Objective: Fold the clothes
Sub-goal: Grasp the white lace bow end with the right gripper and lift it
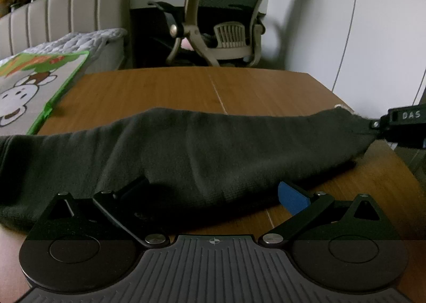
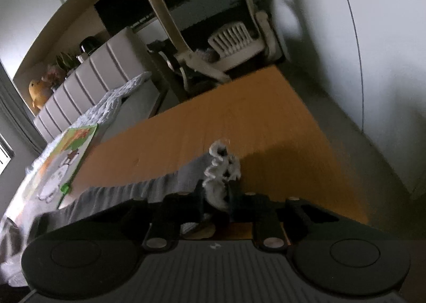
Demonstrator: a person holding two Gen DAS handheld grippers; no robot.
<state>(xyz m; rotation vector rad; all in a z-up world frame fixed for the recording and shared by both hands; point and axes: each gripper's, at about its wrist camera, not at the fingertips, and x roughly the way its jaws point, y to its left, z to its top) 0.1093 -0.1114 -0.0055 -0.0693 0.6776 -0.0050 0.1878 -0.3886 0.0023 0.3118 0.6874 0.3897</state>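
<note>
Left gripper [image 1: 215, 191]: black linkage arms, silver screws, one blue finger pad [image 1: 293, 198]. Right gripper [image 2: 217, 207]: black, lettered "DAS". Ribbed grey bodies.

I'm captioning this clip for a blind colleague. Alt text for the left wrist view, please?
A dark green garment lies across a wooden table, between the open left gripper; the right gripper pinches its far end.
</note>
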